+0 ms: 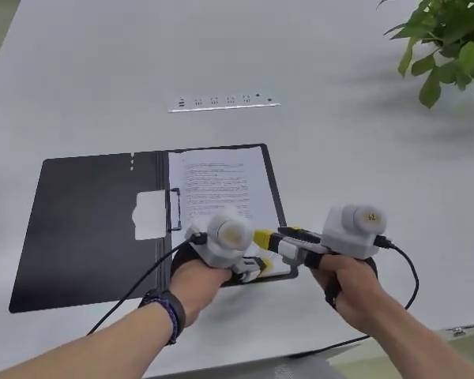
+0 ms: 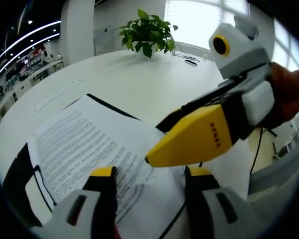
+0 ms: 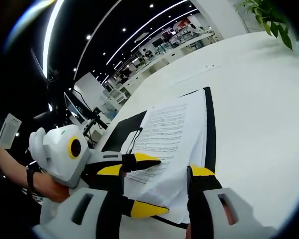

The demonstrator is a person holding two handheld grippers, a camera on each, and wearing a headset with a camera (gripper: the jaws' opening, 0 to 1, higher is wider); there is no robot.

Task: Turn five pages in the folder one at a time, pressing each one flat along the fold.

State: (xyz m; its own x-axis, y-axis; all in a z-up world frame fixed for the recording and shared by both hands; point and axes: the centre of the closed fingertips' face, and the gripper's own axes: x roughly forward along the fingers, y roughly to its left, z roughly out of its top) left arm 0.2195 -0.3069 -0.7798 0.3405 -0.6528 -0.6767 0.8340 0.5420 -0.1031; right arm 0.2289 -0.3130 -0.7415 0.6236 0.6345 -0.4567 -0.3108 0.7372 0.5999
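The page stack (image 1: 221,185) lies on the open folder's (image 1: 87,229) right half. The left gripper (image 2: 152,172) and right gripper (image 3: 157,172) crowd its lower corner, jaws apart, holding nothing. You risk pinching several flush sheets at once, or clashing jaws.

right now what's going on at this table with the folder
A person holds a gripper in each hand over a black folder lying open on the white table. Both meet at the near edge of the printed pages on its right side. The left gripper and the right gripper each have their jaws open over the paper, neither closed on a sheet. It looks like a page turn is about to begin.
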